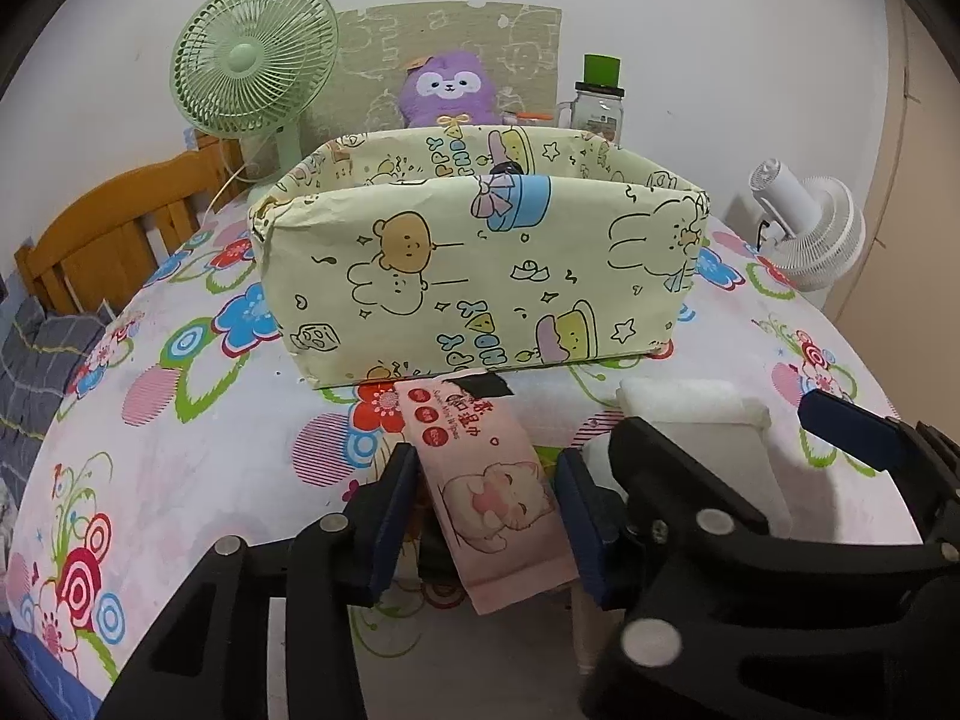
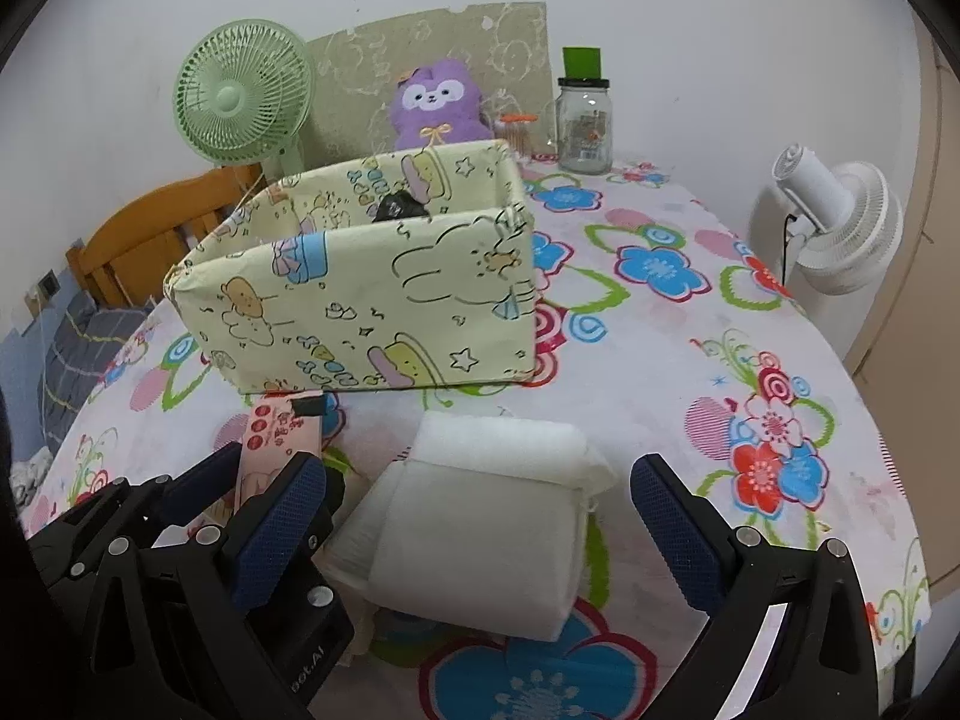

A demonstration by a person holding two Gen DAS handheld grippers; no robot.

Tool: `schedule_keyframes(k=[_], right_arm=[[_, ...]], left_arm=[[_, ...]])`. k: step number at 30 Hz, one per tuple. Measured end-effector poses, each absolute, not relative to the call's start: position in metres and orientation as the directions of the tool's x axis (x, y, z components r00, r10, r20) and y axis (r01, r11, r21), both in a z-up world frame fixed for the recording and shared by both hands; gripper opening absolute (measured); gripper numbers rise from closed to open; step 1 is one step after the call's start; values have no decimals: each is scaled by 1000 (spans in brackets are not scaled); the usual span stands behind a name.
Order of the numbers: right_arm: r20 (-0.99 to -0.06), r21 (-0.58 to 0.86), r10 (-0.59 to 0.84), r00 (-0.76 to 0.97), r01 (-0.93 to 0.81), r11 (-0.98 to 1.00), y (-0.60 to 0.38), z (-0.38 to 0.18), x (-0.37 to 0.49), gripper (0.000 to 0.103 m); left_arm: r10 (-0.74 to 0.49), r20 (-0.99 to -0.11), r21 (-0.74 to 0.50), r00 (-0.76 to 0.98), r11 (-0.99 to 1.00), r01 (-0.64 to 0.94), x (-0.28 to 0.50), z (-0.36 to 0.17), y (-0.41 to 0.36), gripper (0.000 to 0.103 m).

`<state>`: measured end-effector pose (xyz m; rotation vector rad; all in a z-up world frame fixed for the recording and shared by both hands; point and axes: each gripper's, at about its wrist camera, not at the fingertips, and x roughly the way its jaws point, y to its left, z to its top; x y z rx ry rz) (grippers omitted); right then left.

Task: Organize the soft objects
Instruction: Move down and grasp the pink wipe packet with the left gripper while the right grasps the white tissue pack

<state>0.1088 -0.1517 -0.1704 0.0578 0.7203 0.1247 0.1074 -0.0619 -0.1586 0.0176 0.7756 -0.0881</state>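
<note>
A flowered tablecloth (image 2: 690, 360) covers the table, its near edge cut off behind the grippers. On it stands the pale yellow cartoon-print box (image 1: 480, 276), open at the top; something dark lies inside (too hidden by the front wall to name). Behind it sit a green fan (image 1: 255, 63), a purple plush (image 1: 447, 90) half masked by the box rim, and a glass jar (image 2: 583, 123). In front of the box lies a white foam roll (image 2: 480, 534), between the spread fingers of the right gripper (image 2: 480, 540), apart from both pads. Beside it, the pink wet-wipes pack (image 1: 498, 492) lies between the parted fingers of the left gripper (image 1: 487, 516); whether the pads touch it I cannot tell.
</note>
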Motion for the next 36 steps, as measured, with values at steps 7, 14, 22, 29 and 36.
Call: schedule_keyframes(k=[7, 14, 22, 29, 36], right_arm=[[-681, 101, 105, 724, -48, 994, -151, -179, 118, 102], [-687, 126, 125, 716, -52, 991, -147, -180, 121, 88], [-697, 147, 128, 705, -35, 989, -155, -181, 123, 71], [-696, 157, 149, 703, -54, 986, -156, -179, 120, 50], [-685, 159, 160, 711, -69, 985, -154, -171, 116, 31]], left_arm=[[-74, -693, 8, 717, 994, 111, 107, -160, -63, 47], [-68, -701, 22, 710, 993, 117, 110, -159, -65, 46], [-67, -704, 35, 707, 991, 128, 115, -158, -68, 46], [-62, -701, 45, 710, 990, 130, 113, -157, -72, 45], [-84, -694, 24, 715, 990, 140, 109, -151, -72, 42]])
